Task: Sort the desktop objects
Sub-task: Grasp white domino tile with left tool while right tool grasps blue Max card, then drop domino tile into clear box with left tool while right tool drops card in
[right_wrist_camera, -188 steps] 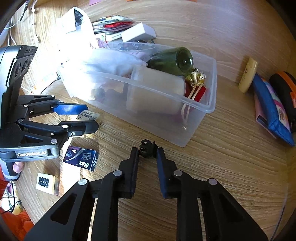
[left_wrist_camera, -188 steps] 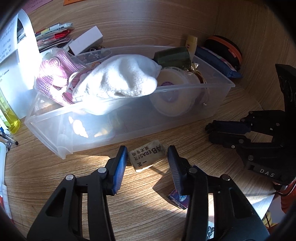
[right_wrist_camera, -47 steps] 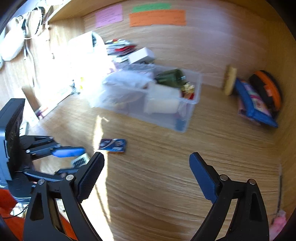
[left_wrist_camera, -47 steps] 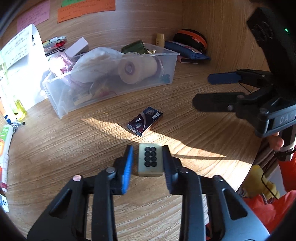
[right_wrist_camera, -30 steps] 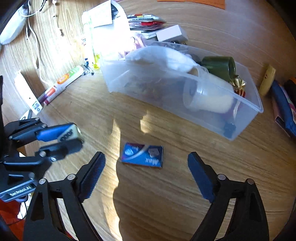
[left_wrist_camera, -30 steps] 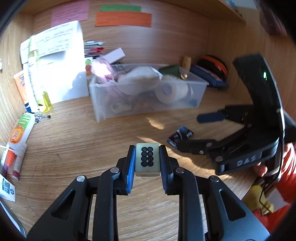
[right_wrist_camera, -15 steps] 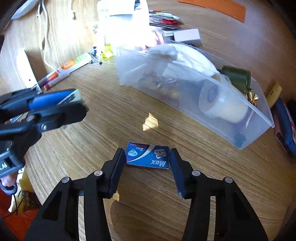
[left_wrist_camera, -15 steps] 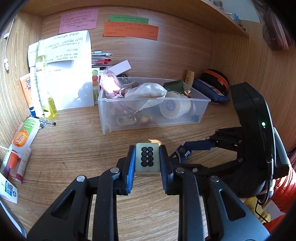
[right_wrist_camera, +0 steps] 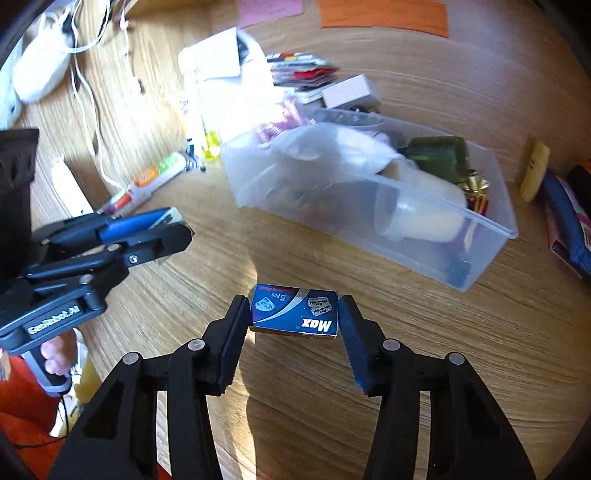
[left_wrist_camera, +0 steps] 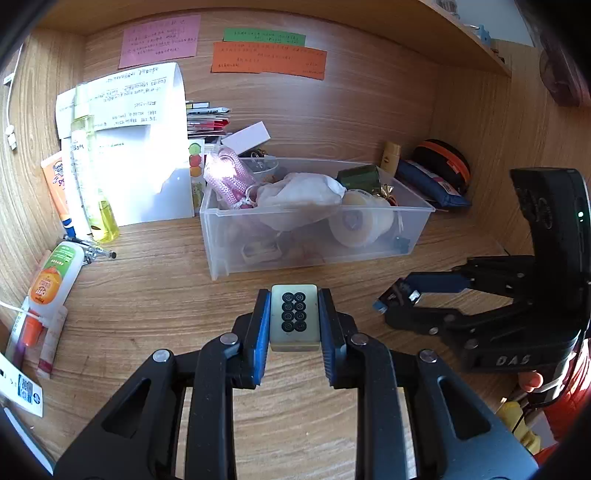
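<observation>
Half-hidden blade box (right hand-held gripper)

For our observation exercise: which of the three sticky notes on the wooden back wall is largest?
The orange sticky note; it spans wider than the pink and green ones.

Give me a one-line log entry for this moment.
left gripper: shut on mahjong tile, raised | right gripper: fingers bracketing blade box on desk | clear bin: beyond

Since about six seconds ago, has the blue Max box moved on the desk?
Yes. The blue Max box now lies nearer the middle of the clear bin's front; earlier it lay off the bin's left end.
</observation>
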`<action>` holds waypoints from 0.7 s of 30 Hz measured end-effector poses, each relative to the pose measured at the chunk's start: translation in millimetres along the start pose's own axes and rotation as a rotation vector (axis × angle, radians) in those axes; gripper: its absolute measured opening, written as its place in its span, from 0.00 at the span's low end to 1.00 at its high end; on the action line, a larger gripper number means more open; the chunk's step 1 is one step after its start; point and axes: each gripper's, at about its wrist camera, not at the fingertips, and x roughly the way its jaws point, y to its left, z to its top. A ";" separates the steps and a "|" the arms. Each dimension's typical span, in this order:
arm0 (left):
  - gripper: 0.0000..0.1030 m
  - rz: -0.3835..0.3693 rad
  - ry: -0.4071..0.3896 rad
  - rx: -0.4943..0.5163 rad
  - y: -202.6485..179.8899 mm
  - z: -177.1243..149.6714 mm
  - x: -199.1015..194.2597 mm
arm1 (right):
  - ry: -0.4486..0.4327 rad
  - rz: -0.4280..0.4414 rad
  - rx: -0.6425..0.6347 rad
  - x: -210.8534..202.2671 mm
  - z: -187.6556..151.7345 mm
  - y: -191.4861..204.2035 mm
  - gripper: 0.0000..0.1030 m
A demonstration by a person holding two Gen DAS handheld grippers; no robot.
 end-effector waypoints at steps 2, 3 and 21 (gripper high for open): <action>0.23 -0.002 -0.001 -0.002 -0.4 3.2 2.7 | -0.019 0.001 0.020 -4.5 1.1 -6.8 0.45; 0.23 -0.003 -0.001 -0.002 -1.1 4.5 3.7 | -0.027 0.003 0.030 -6.8 1.8 -10.8 0.45; 0.23 0.001 -0.041 -0.025 12.6 45.1 22.0 | -0.163 -0.043 0.141 -45.2 33.9 -79.0 0.45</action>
